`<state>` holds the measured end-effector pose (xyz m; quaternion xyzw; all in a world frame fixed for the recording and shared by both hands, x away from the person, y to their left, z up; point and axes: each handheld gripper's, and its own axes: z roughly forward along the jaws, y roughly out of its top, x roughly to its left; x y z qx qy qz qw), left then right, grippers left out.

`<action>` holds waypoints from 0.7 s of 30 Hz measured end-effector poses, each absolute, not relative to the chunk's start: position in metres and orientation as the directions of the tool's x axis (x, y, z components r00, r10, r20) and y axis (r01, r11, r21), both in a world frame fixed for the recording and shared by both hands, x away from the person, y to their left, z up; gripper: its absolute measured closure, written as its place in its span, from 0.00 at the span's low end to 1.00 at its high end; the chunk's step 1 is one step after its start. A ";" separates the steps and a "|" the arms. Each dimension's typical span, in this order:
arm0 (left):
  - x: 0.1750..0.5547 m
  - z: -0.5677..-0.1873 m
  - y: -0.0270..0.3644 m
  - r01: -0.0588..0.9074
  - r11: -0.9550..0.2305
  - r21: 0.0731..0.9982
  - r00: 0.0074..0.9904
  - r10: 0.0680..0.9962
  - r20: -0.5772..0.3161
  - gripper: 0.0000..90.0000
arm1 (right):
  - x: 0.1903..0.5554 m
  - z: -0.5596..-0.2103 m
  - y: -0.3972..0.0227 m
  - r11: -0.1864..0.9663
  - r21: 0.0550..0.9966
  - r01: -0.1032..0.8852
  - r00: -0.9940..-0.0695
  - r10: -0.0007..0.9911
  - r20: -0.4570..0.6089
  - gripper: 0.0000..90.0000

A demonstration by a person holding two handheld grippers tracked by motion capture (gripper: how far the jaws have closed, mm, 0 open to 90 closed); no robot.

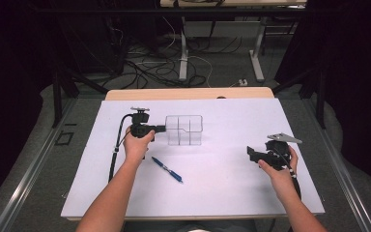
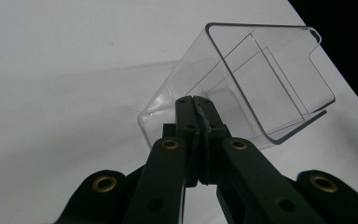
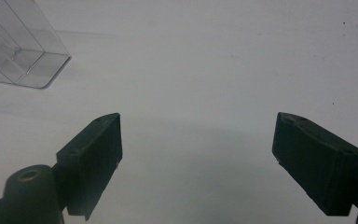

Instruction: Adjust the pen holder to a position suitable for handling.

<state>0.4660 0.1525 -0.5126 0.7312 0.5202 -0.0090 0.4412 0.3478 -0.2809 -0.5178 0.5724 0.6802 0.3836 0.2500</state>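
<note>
Clear plastic organiser box (image 1: 184, 130), divided into compartments, stands upright right at the tips of the left gripper (image 1: 161, 128), whose jaws are clamped together on the box's near wall, seen pinched in the left gripper view (image 2: 233, 84). Blue pen (image 1: 166, 169) lies loose just below that gripper's hand, nothing blocking it; right gripper (image 1: 251, 153) sits well apart to the right, jaws spread wide over bare sheet, holding nothing. White sheet (image 1: 222, 193) covers a wooden table (image 1: 188, 93); cables on grey floor (image 1: 159, 67) beyond.
</note>
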 end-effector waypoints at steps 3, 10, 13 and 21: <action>0.465 -0.513 0.149 0.764 -0.070 0.641 0.465 0.749 -0.473 1.00 | 0.348 -0.518 -0.281 0.045 0.806 0.590 -0.215 0.971 0.103 0.17; 0.464 -0.513 0.144 0.765 -0.078 0.640 0.474 0.740 -0.477 1.00 | 0.348 -0.518 -0.281 0.053 0.808 0.587 -0.221 0.970 0.097 0.17; 0.464 -0.513 0.143 0.768 -0.076 0.636 0.472 0.738 -0.482 1.00 | 0.348 -0.518 -0.281 0.050 0.808 0.588 -0.220 0.970 0.100 0.17; 0.465 -0.514 0.138 0.756 -0.087 0.649 0.492 0.730 -0.474 1.00 | 0.348 -0.519 -0.281 0.052 0.807 0.588 -0.219 0.971 0.096 0.17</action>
